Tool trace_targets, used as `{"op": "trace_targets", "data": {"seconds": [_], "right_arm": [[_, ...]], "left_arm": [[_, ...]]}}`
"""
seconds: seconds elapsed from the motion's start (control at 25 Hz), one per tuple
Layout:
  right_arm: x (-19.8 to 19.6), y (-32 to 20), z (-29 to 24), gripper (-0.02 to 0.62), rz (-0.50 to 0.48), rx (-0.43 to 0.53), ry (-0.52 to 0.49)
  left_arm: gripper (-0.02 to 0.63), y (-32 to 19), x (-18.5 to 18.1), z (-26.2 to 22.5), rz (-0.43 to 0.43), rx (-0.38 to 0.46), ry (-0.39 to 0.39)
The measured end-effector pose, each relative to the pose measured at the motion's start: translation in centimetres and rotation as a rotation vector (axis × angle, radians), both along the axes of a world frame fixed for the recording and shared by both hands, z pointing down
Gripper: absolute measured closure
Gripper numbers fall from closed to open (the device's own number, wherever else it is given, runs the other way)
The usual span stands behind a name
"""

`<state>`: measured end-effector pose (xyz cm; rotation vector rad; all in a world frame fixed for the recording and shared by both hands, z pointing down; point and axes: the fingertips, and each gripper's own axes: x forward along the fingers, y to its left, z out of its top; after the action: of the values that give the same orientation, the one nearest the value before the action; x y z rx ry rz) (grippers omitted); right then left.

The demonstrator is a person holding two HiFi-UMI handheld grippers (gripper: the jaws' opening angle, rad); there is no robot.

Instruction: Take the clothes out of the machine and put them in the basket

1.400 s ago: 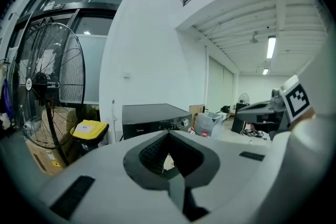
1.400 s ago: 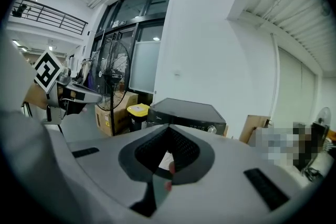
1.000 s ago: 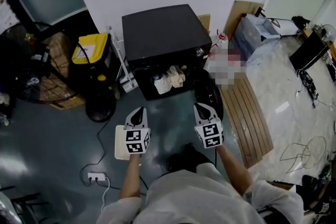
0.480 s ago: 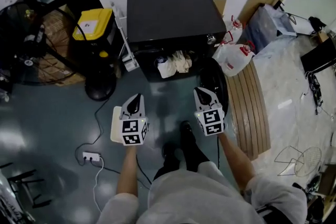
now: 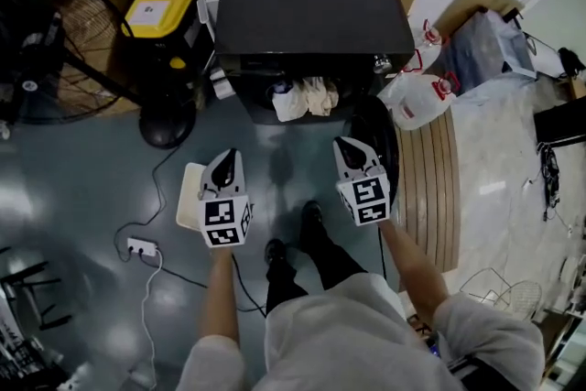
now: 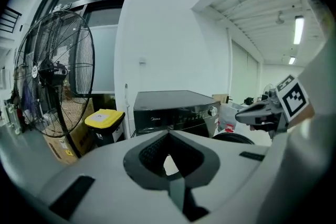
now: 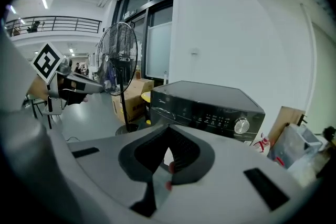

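A black washing machine (image 5: 311,5) stands against the white wall, with its round dark door (image 5: 377,140) swung open to the right. Pale clothes (image 5: 305,96) spill out of its opening. My left gripper (image 5: 227,162) and right gripper (image 5: 349,147) are held side by side over the floor, short of the machine and pointing at it. Both are shut with nothing in them. The left gripper view shows the left gripper (image 6: 169,132) aimed at the machine (image 6: 173,107). The right gripper (image 7: 169,127) faces the machine's control panel (image 7: 210,113). A white basket (image 5: 189,194) lies on the floor under my left gripper.
A yellow-lidded bin (image 5: 160,6) and a standing fan (image 5: 55,59) are left of the machine. White jugs (image 5: 421,101) and a slatted wooden board (image 5: 426,188) lie to its right. A power strip (image 5: 142,246) with its cable trails on the floor at the left. The person's feet (image 5: 293,238) stand between the grippers.
Both grippers have moved forward and lower toward the machine as the person stepped closer. Their jaws have stayed shut and empty.
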<state>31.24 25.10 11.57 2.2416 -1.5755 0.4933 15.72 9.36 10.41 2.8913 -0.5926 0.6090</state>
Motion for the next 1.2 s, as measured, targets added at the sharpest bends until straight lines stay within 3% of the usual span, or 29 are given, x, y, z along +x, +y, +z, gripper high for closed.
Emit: {"op": "trace_targets", "data": {"seconds": [0.28,0.4,0.56,1.2], "right_arm": [[2.6,-3.8,5.3,0.572,-0.055,-0.003,-0.015],[2.5,-4.8,8.6,0.572,-0.059,-0.018,-0.036],[2.5,-5.9,12.7,0.572,-0.064,-0.045,-0.035],[3.3,-11.0,28.2,0.572,0.023,-0.071,-0.018]], "left_arm": [[0.589,-2.1,1.0,4.4,-0.064,-0.001,-0.032],[0.589,-3.1,0.9,7.3,-0.067,0.008,-0.076],[0.589,-5.1,1.4,11.0,-0.075,-0.013,-0.072],[0.589,-10.0,4.6,28.0,0.056,-0.077,-0.082]]}}
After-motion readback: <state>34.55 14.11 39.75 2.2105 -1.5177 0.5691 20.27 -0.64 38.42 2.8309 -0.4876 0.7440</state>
